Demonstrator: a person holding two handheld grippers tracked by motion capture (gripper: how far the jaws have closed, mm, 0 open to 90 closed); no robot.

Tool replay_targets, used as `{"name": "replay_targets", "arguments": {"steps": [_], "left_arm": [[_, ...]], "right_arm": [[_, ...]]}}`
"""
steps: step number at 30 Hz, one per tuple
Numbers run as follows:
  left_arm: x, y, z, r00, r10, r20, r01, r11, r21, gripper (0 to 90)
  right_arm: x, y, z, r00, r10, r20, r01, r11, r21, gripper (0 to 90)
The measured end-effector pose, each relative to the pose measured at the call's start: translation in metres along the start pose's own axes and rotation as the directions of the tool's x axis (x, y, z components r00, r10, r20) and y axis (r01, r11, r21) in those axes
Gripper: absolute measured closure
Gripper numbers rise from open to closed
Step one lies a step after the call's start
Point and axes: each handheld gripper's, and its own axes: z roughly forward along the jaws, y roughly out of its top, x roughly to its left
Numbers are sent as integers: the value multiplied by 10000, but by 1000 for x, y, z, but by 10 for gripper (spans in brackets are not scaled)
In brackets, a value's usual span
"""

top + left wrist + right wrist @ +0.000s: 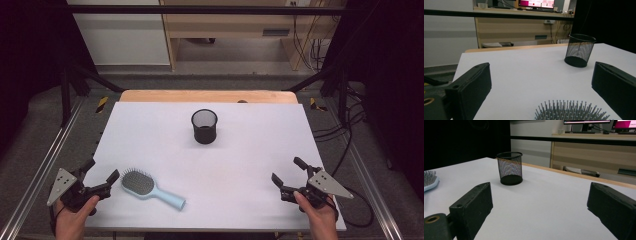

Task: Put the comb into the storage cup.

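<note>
While spread wide, left claw (103,176) just beside hairbrush (150,187), bristles up.

Place: a lab or research workroom, set up for recording.
Frame: black metal bars (200,9) and struts stand around the white table (250,150), with aluminium rails (35,175) along both sides.
Cables: bundles trail over the grey floor (350,125) at the right.
Background: a light wooden workbench (519,27) carries lit computer monitors (536,3).
Floor marks: yellow-black hazard tape (102,104) at the frame's feet.
</note>
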Motion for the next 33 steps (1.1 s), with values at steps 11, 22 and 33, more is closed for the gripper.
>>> {"name": "replay_targets", "arguments": {"steps": [11,22,33], "left_arm": [[1,-3,5,9963,842,-178,-827,9939,725,153],[15,-12,20,9833,1782,-364,-1645,9565,2409,748],[14,-20,25,9763,2155,177,-2081,9142,3477,900]], "right_arm": [[0,-1,0,10000,-30,30,30,10000,74,63],[1,-2,3,10000,-10,14,10,9997,233,64],[2,-2,3,10000,-15,16,15,9997,253,65]]}}
